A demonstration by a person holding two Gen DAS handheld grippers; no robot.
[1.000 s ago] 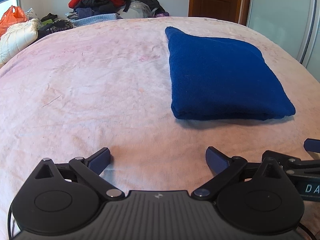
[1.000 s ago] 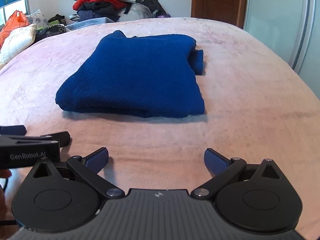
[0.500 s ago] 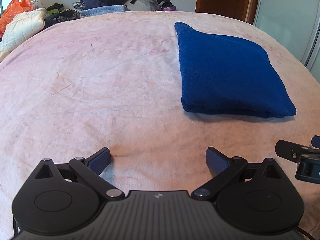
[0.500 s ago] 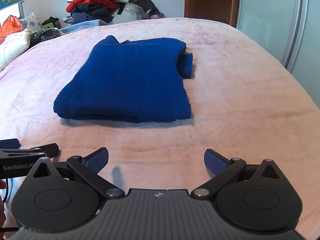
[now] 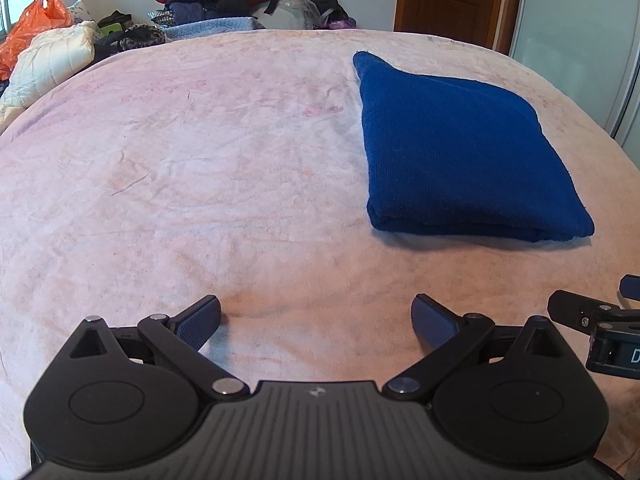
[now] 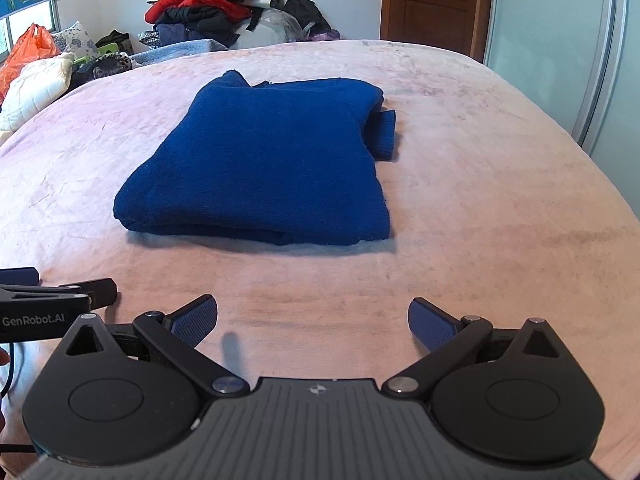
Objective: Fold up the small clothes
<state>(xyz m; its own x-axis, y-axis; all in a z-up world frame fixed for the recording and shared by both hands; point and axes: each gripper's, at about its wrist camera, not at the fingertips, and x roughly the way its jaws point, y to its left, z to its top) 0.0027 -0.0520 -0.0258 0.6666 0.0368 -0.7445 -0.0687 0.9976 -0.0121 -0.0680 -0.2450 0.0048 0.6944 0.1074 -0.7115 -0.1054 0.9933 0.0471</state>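
Lying folded into a thick rectangle, the blue sweater (image 6: 260, 160) sits on the pink bedspread (image 6: 480, 200), ahead of me and closer to my right side. Its doubled edge faces me, and a ribbed cuff (image 6: 385, 133) pokes out from under the fold at the far right corner. In the left wrist view the same sweater (image 5: 456, 152) lies off to the right of centre, with a broad stretch of bare, lightly creased bedspread (image 5: 180, 168) to its left.

My right gripper (image 6: 313, 322) hangs low over the cover, short of the sweater's near edge, its jaws spread wide with nothing between them. My left gripper (image 5: 316, 318) sits beside it, also over bare cover, jaws spread just as wide and empty. Each one shows at the edge of the other's view.

Beyond the far end of the bed a heap of clothes (image 6: 208, 8) is piled against the wall, red and black pieces on top. An orange plastic bag (image 5: 36, 28) and a white quilted piece (image 5: 48, 60) lie at the far left. A brown wooden door (image 6: 432, 0) stands at the back right, next to a pale sliding panel (image 6: 560, 40).
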